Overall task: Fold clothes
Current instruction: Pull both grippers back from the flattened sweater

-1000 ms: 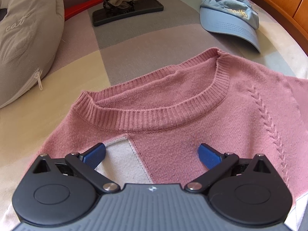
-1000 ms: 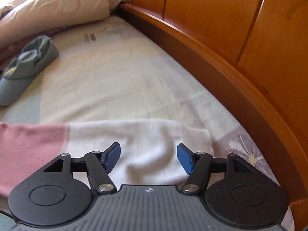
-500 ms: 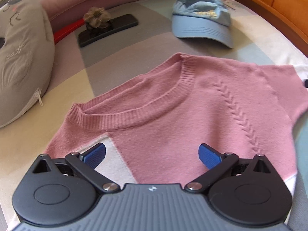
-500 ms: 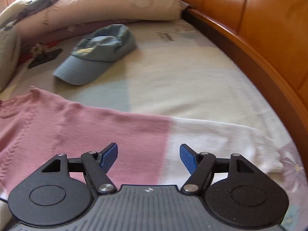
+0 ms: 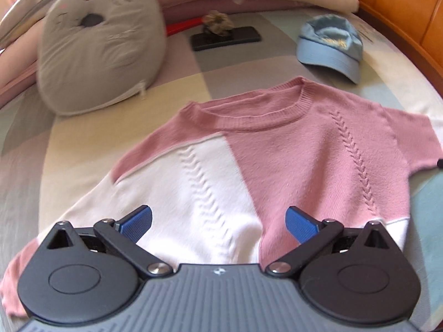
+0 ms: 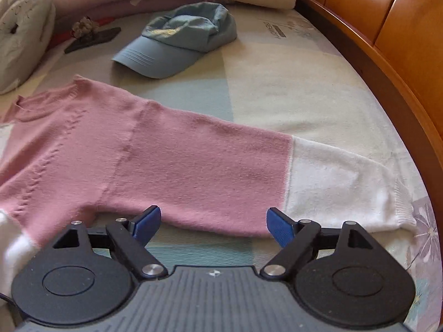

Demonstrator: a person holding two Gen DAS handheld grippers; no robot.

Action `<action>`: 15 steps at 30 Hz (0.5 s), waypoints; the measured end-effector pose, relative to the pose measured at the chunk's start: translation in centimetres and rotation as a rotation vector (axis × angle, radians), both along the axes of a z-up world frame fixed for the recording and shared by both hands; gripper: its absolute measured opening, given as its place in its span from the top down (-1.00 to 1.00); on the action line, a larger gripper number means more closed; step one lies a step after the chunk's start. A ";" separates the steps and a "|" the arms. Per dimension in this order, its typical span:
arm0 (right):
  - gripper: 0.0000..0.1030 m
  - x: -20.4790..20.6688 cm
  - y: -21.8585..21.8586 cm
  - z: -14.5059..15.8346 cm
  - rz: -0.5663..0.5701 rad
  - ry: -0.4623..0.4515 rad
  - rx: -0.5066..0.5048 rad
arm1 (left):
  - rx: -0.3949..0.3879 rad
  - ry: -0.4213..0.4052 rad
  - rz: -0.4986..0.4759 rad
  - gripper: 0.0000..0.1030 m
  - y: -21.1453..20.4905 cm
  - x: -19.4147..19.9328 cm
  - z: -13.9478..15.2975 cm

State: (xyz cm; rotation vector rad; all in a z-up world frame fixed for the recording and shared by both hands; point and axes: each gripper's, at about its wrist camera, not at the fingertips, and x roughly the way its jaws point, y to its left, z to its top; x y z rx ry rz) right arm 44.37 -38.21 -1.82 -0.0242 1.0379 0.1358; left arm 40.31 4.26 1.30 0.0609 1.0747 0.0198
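Left wrist view: a soft knit sweater (image 5: pixel 277 149), pink and white with braided cable lines and a ribbed round collar, lies flat on the checked bedsheet (image 5: pixel 116 91). The left gripper (image 5: pixel 218 221) hangs spread above it, pinching nothing. The right gripper (image 6: pixel 213 222) has just been opening over the pink sleeve, nothing between its jaws. The blue cap's (image 6: pixel 177 41) gold stitching is unreadable.

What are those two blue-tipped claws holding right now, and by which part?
Nothing. The left gripper and the right gripper both stand open above the pink and white knitted sweater lying flat on the bed, with no fabric pinched.
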 end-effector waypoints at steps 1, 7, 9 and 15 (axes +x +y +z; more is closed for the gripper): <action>-0.70 -0.5 0.9 0.5 0.015 0.006 0.040 | -0.004 -0.002 0.010 -0.98 0.5 -0.6 0.4; -0.70 -3.2 9.1 0.8 0.171 0.009 0.184 | -0.060 -0.009 0.059 -0.98 2.5 -4.0 -0.4; -0.70 -4.2 12.3 0.5 0.241 -0.012 0.204 | -0.094 -0.021 0.048 -0.98 2.8 -4.8 -1.5; -0.70 -6.4 18.2 -2.1 0.325 0.019 0.159 | -0.226 -0.033 0.008 -0.98 3.5 -4.7 -5.3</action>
